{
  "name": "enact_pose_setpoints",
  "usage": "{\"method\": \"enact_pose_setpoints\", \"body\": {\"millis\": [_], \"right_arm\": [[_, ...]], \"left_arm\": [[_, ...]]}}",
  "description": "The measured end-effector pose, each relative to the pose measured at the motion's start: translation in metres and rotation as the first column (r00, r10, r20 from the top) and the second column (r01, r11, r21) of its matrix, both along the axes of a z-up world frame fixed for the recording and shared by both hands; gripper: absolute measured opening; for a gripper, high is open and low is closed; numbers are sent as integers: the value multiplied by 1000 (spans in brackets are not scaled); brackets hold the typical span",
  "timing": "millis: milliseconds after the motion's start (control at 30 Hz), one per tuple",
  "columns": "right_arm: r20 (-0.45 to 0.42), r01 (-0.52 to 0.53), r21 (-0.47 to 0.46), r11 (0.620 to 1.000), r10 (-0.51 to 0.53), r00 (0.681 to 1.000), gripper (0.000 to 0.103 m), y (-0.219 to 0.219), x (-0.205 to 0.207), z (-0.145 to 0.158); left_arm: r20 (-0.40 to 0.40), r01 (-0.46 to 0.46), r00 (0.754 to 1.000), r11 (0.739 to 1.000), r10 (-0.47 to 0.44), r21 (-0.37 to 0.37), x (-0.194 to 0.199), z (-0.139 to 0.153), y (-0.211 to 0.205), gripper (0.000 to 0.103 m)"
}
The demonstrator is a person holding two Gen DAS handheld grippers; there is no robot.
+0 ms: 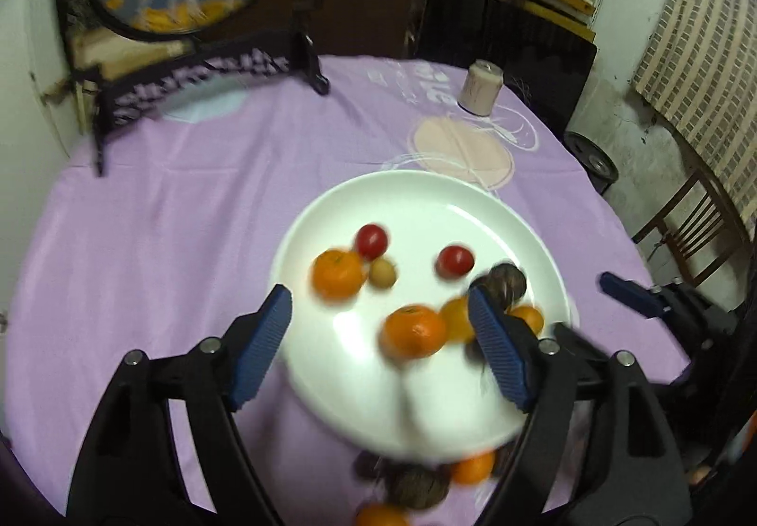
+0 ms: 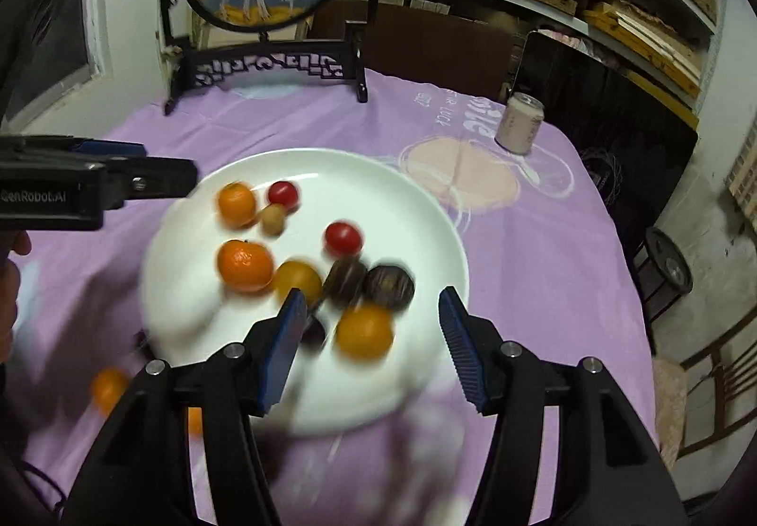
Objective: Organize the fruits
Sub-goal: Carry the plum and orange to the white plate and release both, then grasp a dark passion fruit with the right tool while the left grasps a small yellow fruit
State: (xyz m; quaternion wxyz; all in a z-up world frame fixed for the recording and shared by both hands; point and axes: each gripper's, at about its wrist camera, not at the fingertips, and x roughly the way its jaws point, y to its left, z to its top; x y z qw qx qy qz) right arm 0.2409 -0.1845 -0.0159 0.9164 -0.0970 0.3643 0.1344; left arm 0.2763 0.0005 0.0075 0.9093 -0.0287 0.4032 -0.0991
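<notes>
White plate (image 2: 426, 214), round, no long axis, sits flat on the lilac-clothed worktop (image 2: 544, 289), near its front edge. On it: two mandarins (image 2: 245, 266), two red cherry tomatoes (image 2: 343, 237), a small tan fruit (image 2: 273, 218), two dark brown round fruits (image 2: 389, 287), two yellow-orange fruits (image 2: 364, 331); all roundish, no clear pointing direction. More orange fruit (image 2: 108, 389) lies on the cloth off the plate's near-left rim. Left gripper (image 1: 381, 341) jaws apart, nothing between pads. Right gripper (image 2: 371, 348) jaws apart over the plate's near rim, gripping nothing. Open cloth left of plate and behind it; pink can (image 2: 519, 124) far right, framed screen (image 2: 265, 67) at back edge.
</notes>
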Motion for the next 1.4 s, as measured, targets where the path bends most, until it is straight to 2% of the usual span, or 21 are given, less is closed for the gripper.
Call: {"method": "enact_pose_setpoints", "body": {"millis": [33, 100, 200, 300, 400, 567, 767, 867, 900, 933, 1000, 1133, 1267, 1333, 1367, 1400], "right_arm": [[-3, 6, 18, 1000, -6, 1000, 59, -4, -15, 0], [-19, 24, 53, 998, -23, 1000, 59, -11, -45, -7], [-59, 58, 86, 995, -53, 997, 59, -13, -74, -22], [-110, 72, 117, 991, -59, 992, 59, -12, -87, -29], [-107, 64, 110, 992, -52, 993, 59, -6, -96, -27], [-164, 1, 127, 992, 20, 986, 59, 13, -91, -45], [-227, -7, 91, 996, 28, 974, 59, 26, -64, -74], [-206, -13, 72, 997, 27, 978, 59, 28, -57, -78], [-196, -16, 60, 998, 28, 980, 57, 31, -55, -80], [-186, -22, 49, 999, 31, 982, 40, 32, -55, -80], [-186, -48, 36, 998, 54, 981, 39, 36, -58, -78], [-205, -25, 106, 994, 46, 978, 39, 16, -73, -73], [-174, 11, 127, 992, 11, 985, 39, -12, -97, -68], [-173, 26, 144, 989, 0, 985, 39, -28, -110, -68], [-171, 30, 148, 989, -5, 985, 39, -33, -114, -68], [-166, 35, 154, 987, -9, 986, 39, -40, -121, -68]], "left_arm": [[28, -10, 1000, 1000, 9, 19, -21, 0, 5, 79], [53, -32, 998, 999, 30, 25, -52, -5, 14, 87], [65, -68, 996, 998, 67, 18, -100, -22, 28, 87], [37, -79, 996, 997, 78, 28, -124, -37, 39, 87], [24, -78, 997, 997, 78, 15, -142, -41, 46, 87], [11, -50, 999, 999, 50, 10, -164, -48, 42, 87], [-3, 0, 1000, 999, 0, 50, -179, -58, 23, 87], [-8, 9, 1000, 999, -9, 53, -180, -59, 20, 87], [-11, 13, 1000, 998, -12, 53, -180, -60, 19, 87], [-15, 16, 1000, 998, -15, 59, -180, -60, 17, 87], [-18, 16, 1000, 997, -14, 82, -179, -62, 12, 87], [-41, 34, 999, 993, -29, 113, -176, -68, -3, 86], [-59, 65, 997, 988, -57, 143, -170, -75, -25, 82], [-68, 67, 996, 984, -56, 166, -164, -80, -36, 78], [-80, 69, 995, 983, -56, 172, -160, -84, -40, 71], [-90, 68, 995, 982, -53, 174, -156, -87, -42, 60]]}}
